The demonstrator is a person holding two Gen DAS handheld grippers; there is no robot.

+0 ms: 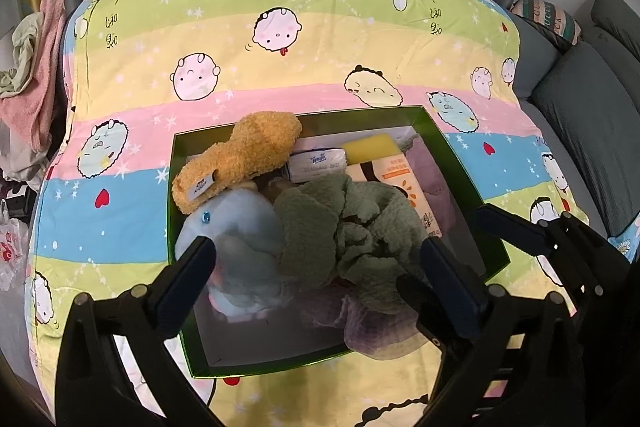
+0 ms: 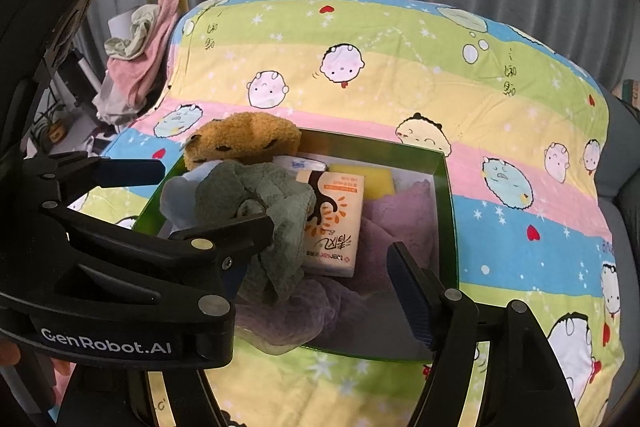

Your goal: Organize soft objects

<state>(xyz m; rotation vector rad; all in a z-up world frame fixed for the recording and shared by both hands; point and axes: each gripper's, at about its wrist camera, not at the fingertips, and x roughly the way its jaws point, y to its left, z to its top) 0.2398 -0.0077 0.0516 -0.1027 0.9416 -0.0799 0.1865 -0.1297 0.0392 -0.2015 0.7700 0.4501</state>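
Note:
A green box [image 1: 452, 143] [image 2: 448, 211] on the cartoon quilt holds soft things: an orange plush [image 1: 240, 159] [image 2: 244, 139], a light blue plush [image 1: 240, 223], a crumpled green cloth [image 1: 352, 227] [image 2: 264, 199], a purple cloth [image 1: 376, 327] [image 2: 400, 223], an orange tissue pack [image 2: 336, 223], a white tissue pack [image 1: 318, 163] and a yellow sponge [image 1: 372, 147]. My left gripper [image 1: 316, 259] is open, its fingers straddling the blue plush and green cloth just above them. My right gripper [image 2: 328, 255] is open over the box's near side; the left gripper's body hides its left finger.
The striped cartoon quilt [image 1: 304, 59] covers a raised surface. A pile of pink and pale clothes [image 1: 36, 75] [image 2: 136, 59] lies at the left. A grey sofa [image 1: 592, 107] stands at the right. Grey curtains hang behind.

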